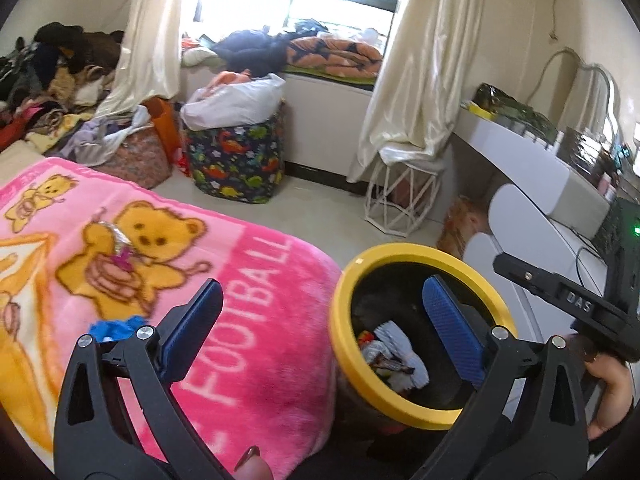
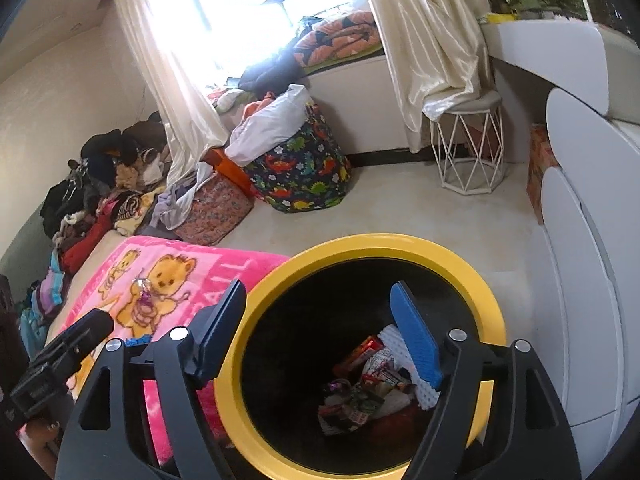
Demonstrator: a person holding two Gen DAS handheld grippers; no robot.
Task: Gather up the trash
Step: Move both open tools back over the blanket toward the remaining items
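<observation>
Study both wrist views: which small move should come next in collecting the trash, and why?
Probably swing the left gripper toward the silvery wrapper on the pink blanket and line its open jaws up around it. Both grippers are open and empty, the yellow-rimmed bin already holds trash, and that wrapper lies on the left gripper's side; the right gripper is over the bin.

Left gripper (image 1: 322, 334) angled down, fingers (image 1: 196, 328) spread wide, nothing between. Right gripper (image 2: 320, 340) angled down, fingers (image 2: 416, 340) apart, empty. Person's hand (image 1: 604, 384) grips the right handle.
</observation>
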